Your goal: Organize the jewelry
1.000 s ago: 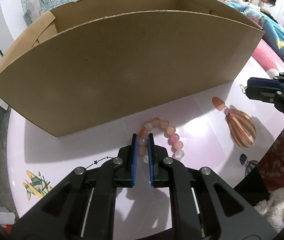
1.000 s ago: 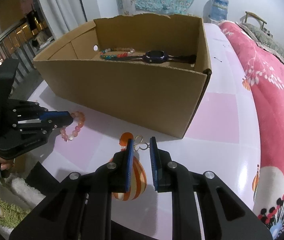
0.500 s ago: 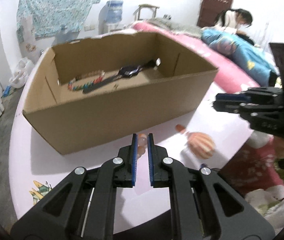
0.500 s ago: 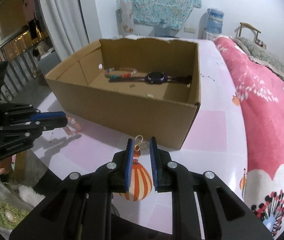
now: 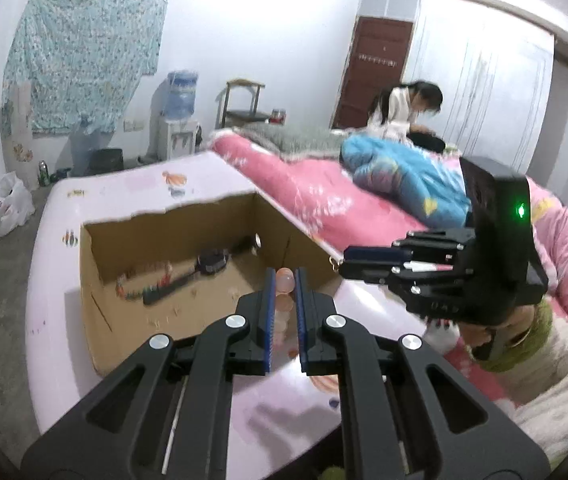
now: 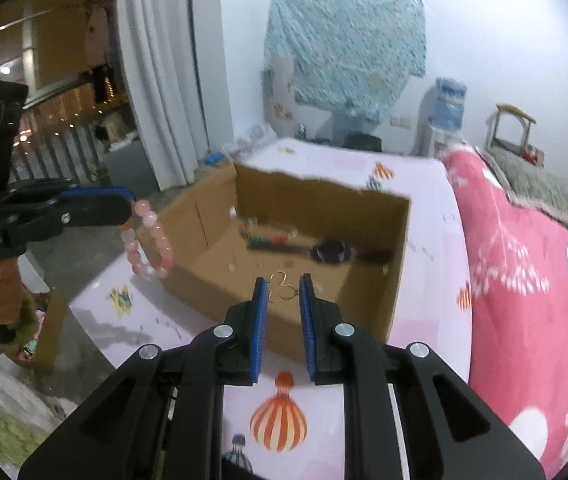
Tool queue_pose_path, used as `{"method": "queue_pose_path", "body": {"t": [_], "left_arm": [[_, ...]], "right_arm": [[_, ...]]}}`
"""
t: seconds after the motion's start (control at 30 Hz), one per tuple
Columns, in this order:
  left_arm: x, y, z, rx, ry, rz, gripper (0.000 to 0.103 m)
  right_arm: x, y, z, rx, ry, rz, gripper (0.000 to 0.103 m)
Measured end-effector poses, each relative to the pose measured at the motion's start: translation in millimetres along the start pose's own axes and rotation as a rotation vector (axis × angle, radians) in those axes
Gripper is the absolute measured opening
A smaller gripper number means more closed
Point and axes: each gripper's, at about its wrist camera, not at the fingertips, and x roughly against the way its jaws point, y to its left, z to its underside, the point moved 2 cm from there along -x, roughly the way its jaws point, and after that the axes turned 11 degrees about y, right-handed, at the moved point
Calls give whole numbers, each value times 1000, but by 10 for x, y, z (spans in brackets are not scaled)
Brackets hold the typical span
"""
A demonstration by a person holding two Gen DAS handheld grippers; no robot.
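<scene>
Bed (image 6: 424, 216): pale pink sheet printed with striped balloons and small cartoon figures; one orange-striped balloon print (image 6: 278, 424) shows below the right claw's fingers.

Lying directly on it:
- Box (image 6: 398, 264), open-topped cardboard, torn rear rim, ahead of both claws.
- Quilt (image 6: 524, 280), pink with white floral print, right of the box, beyond the right claw's right finger.
- Blue blanket (image 5: 408, 184), bunched on the quilt, far right of the left claw.
</scene>
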Motion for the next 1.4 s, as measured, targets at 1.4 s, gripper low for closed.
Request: {"method": "queue_pose_path", "body": {"t": [1.4], "left_arm": [[-615, 979, 107, 170, 195, -197, 31]], "right_arm": [[-1518, -435, -461, -108, 426, -194, 17]]}}
